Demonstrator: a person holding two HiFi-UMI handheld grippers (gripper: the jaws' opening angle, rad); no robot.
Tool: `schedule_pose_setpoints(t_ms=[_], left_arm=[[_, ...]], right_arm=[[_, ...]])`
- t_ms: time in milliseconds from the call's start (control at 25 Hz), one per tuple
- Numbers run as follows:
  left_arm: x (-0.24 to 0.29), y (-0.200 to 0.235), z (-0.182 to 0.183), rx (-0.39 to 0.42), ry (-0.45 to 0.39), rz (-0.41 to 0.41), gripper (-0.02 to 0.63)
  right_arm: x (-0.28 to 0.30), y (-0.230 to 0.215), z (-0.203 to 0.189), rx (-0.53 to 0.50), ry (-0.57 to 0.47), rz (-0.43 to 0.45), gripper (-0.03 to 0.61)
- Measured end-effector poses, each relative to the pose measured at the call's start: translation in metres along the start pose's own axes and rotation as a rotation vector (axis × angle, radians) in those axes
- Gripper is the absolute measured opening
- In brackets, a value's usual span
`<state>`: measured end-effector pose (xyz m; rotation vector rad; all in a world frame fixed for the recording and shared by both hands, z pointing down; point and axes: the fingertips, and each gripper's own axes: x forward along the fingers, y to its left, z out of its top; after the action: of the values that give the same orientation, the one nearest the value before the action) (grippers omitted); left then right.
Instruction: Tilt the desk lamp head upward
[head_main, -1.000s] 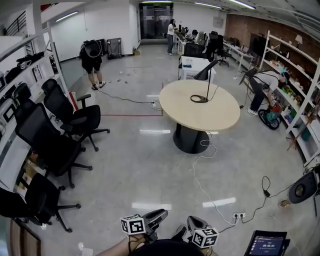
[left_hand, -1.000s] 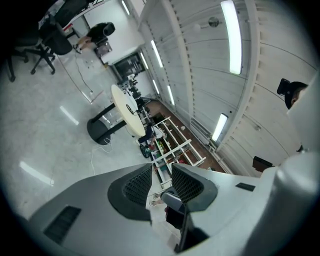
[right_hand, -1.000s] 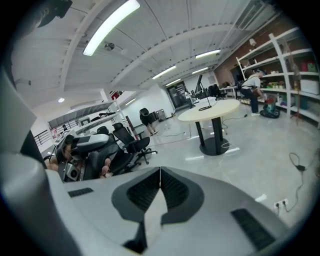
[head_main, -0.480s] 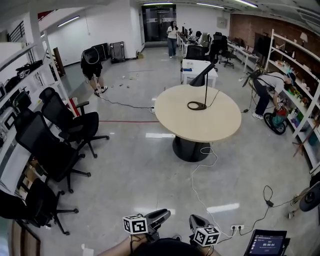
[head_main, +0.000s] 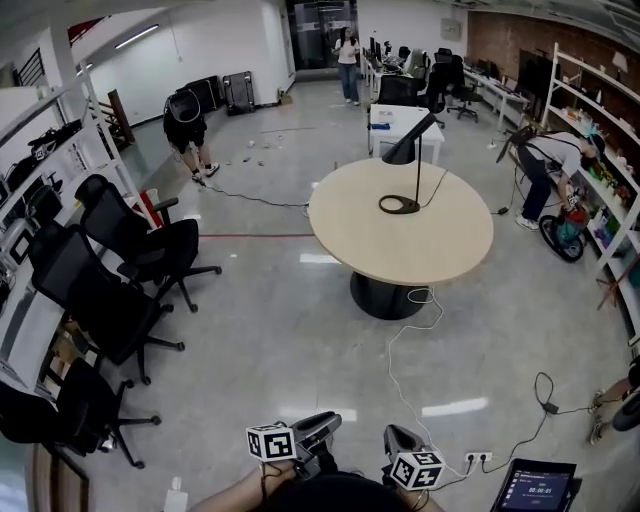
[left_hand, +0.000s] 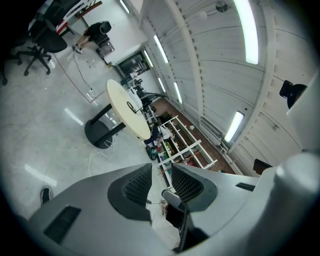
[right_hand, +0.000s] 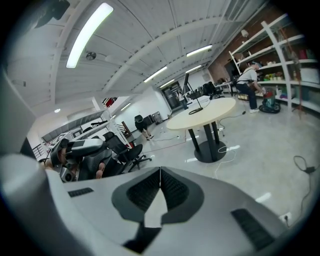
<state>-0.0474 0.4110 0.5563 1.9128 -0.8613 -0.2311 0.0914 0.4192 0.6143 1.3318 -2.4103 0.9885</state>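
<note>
As we near the desk (head_main: 400, 250), its lamp (head_main: 404, 150) stays beyond reach; left gripper (left_hand: 161, 182) spread empty, right gripper (right_hand: 160, 187) pressed together.

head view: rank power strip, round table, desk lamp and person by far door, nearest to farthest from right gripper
1. power strip: floor, just right of the right gripper
2. round table: mid-room
3. desk lamp: on the table's far half
4. person: far end, by the door

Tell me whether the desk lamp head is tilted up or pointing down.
Pointing down. The desk lamp head slopes from the top of the stem down toward the round table.
</note>
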Motion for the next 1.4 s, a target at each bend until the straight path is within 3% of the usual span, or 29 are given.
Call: schedule_pose_setpoints(t_ms=[320, 960, 1080, 1400], left_arm=[[0.065, 0.006, 0.062, 0.054, 0.064, -0.099, 0.127], [0.095, 0.085, 0.179, -0.051, 0.05, -0.134, 0.126], [0.098, 0.096, 0.186, -0.062, 0.055, -0.116, 0.003], [0.121, 0.119, 0.208, -0.078, 0.056, -0.069, 0.003]], right_arm=[[0.038, -0.035, 0.063, 0.017, -0.064, -0.109, 0.003], [0.153, -0.012, 0.128, -0.062, 0.016, -0.144, 0.003], [0.162, -0.015, 0.134, -0.058, 0.031, -0.147, 0.004], [0.203, -0.034, 0.145, -0.014, 0.058, -0.111, 0.005]])
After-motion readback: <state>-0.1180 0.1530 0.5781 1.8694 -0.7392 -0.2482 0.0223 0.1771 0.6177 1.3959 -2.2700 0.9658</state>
